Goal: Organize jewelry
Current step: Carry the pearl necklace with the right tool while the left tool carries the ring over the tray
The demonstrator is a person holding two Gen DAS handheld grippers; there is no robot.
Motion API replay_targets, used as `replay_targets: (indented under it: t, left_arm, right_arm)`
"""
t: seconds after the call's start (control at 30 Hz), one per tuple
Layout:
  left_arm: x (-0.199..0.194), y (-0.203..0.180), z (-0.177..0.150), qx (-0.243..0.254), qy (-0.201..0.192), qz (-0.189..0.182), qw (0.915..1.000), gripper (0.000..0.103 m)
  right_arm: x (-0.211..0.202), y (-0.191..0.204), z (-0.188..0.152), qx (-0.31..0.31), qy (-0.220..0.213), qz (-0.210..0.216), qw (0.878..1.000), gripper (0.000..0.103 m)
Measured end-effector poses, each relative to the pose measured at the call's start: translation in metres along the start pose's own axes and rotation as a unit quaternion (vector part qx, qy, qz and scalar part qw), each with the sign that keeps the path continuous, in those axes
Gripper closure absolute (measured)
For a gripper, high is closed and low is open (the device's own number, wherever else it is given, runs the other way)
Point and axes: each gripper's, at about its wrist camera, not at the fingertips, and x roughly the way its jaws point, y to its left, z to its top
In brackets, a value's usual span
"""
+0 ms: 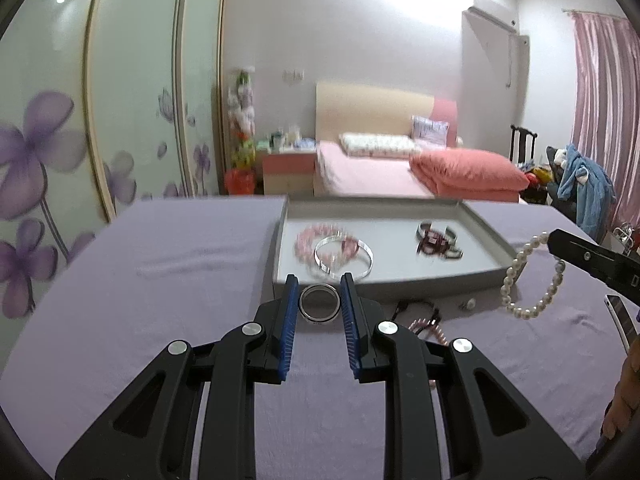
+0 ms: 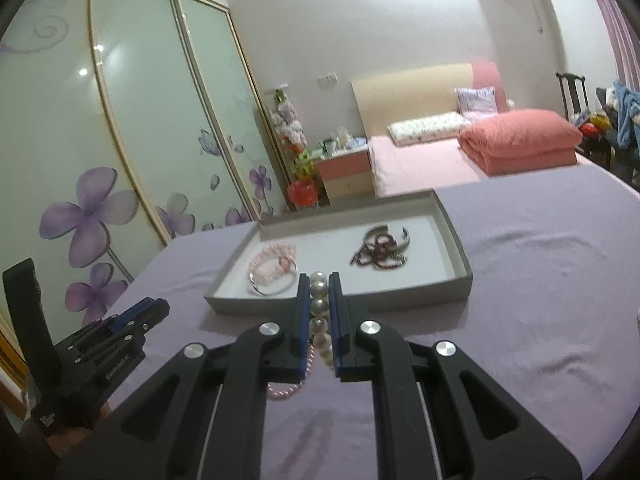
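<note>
My left gripper is shut on a dark silver bangle, held just above the purple cloth in front of the grey tray. In the tray lie a pink bead bracelet, a silver bangle and a dark red bead bracelet beside a silver cuff. My right gripper is shut on a white pearl bracelet. In the left wrist view the pearl bracelet hangs from the right gripper at the tray's right corner. The left gripper shows at the far left of the right wrist view.
On the purple cloth near the tray lie a thin pink bead strand, a dark cord piece and a small pale bead. A phone lies at the right edge. Behind the table are a bed and a wardrobe.
</note>
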Motion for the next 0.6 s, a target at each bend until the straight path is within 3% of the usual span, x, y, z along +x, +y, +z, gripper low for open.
replay_targets:
  t: [0.3, 0.6]
  left_arm:
    - [-0.035, -0.012, 0.012, 0.017, -0.084, 0.017, 0.9962, 0.08]
    - [-0.045, -0.017, 0.015, 0.022, -0.121, 0.029, 0.992, 0.08]
  right_arm:
    - [-0.028, 0.024, 0.008, -0.034, -0.071, -0.016, 0.997, 0.093]
    - [-0.046, 0.042, 0.008, -0.076, -0.141, -0.061, 0.985, 0.093]
